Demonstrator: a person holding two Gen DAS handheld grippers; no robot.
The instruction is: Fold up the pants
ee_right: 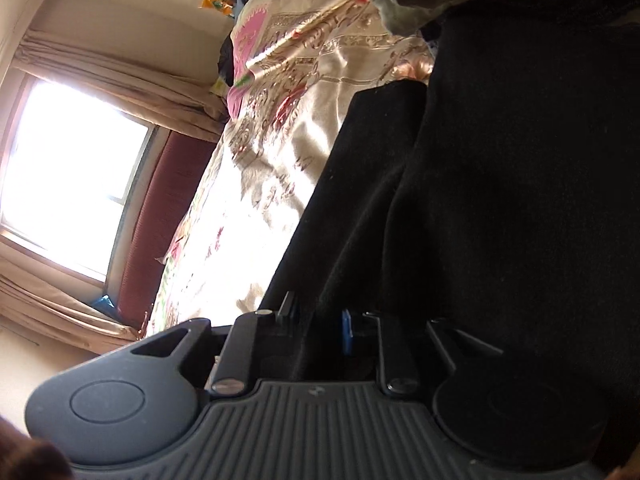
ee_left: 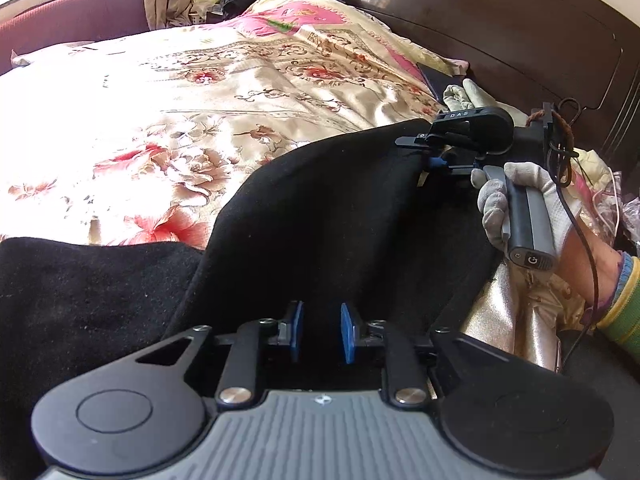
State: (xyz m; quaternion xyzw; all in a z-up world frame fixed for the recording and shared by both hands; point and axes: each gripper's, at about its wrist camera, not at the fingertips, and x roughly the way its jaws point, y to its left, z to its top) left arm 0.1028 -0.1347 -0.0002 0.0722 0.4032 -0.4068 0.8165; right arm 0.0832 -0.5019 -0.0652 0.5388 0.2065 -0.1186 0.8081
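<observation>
Evidently the black pants [ee_left: 328, 216] are raised off the bed [ee_left: 160, 120] so one part can swing over. Each tool grips an edge: the left tool [ee_left: 320, 332] nearer, the right tool [ee_left: 434, 156] toward the headboard [ee_left: 520, 40].

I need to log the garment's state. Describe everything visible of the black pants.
The black pants look like thick, fuzzy, lint-flecked fabric. They lie draped over the floral bedspread, one part lifted in a broad fold, another flat at the lower left. The right gripper pinches their far edge; the left gripper has cloth between its blue pads. No waistband or pockets show.
</observation>
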